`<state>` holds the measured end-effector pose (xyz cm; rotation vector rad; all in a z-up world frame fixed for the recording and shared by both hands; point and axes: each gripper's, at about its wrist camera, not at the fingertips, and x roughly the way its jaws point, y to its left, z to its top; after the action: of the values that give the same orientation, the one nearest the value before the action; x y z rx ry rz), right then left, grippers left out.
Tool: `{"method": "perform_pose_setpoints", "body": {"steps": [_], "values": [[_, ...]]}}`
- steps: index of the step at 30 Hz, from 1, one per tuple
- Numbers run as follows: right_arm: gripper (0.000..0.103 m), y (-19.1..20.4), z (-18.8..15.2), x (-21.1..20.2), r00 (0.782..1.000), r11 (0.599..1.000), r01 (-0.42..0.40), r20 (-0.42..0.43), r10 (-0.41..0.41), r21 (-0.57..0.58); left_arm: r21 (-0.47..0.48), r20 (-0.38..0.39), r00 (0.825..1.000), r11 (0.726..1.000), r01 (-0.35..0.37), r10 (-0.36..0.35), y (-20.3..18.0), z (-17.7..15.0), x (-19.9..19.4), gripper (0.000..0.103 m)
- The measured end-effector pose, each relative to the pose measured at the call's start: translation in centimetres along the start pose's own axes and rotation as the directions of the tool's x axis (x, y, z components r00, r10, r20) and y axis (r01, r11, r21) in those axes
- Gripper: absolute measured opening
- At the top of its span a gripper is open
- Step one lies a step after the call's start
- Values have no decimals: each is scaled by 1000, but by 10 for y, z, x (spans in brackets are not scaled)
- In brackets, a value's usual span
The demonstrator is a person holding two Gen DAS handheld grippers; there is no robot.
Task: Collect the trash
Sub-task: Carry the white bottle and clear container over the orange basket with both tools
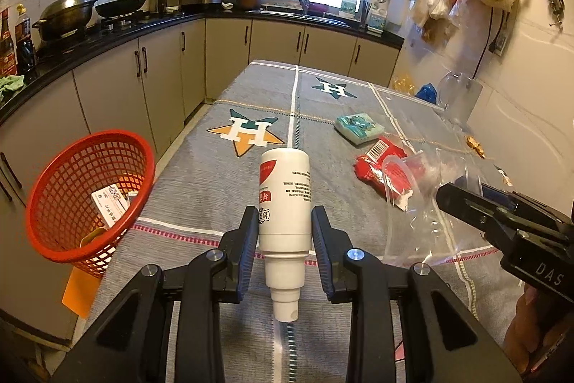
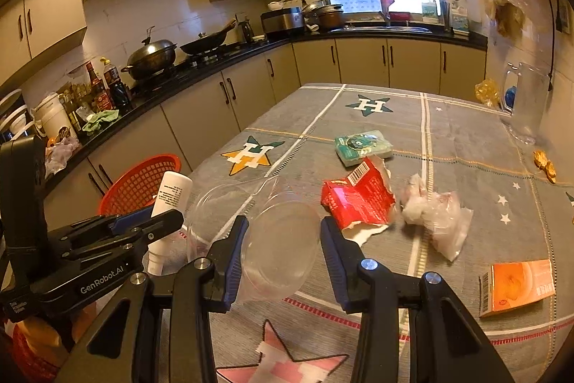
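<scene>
Jaws of left gripper (image 1: 285, 232) were clamped on white bottle (image 1: 285, 200), long axis along the fingers, nozzle rearward. Right gripper (image 2: 283, 241) was clamped on clear cup (image 2: 276, 239). Red basket (image 1: 88, 196) was seen left of counter (image 1: 201, 189), nearest the left hand.

A white bottle (image 1: 285, 200) hangs cap-down and a clear plastic cup (image 2: 276, 246) lies sideways, both lifted near the red basket (image 1: 86, 196).
</scene>
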<state>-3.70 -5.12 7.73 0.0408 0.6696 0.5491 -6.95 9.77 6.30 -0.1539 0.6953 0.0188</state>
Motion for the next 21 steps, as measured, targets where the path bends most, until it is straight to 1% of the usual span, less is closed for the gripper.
{"method": "perform_pose_setpoints", "body": {"steps": [10, 21], "values": [[44, 10, 7, 8, 1000, 1000, -13, -18, 13, -5, -25, 24, 1000, 1000, -11, 12, 16, 4, -9, 29], [44, 31, 19, 19, 999, 999, -35, -24, 35, -27, -59, 55, 998, 998, -28, 32, 34, 11, -20, 29]]}}
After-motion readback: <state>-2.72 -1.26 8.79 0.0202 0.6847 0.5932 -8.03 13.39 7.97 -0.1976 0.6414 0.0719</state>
